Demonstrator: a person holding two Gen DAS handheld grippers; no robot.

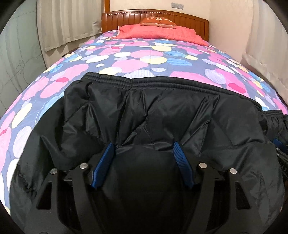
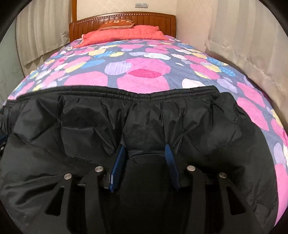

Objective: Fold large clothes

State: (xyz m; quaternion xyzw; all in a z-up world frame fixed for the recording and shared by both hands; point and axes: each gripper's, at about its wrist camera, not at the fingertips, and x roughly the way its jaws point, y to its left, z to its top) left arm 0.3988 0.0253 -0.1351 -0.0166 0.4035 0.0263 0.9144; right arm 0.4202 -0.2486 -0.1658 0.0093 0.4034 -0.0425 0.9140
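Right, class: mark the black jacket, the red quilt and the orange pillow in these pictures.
jacket (image 1: 162,111): left wrist view, on its quilted shell below the ribbed hem.
red quilt (image 1: 162,33): left wrist view, on its middle.
pillow (image 2: 117,23): right wrist view, on its lettered face.

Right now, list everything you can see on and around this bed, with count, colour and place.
Jacket: one, black, padded, lying across the near end of the bed, elastic hem toward the headboard.
Bedspread: one, purple-blue with pink, white, yellow and blue spots, covering the bed.
Quilt: one, coral red, folded at the head of the bed.
Cushion: one, orange-brown with lettering, on the quilt.
Headboard: one, brown wood, far end.
Curtains: cream, both sides of the bed.
Wall sockets: white, above the headboard.
Left gripper: black with blue pads, jacket fabric bunched between its jaws.
Right gripper: the same, jacket fabric between its jaws.
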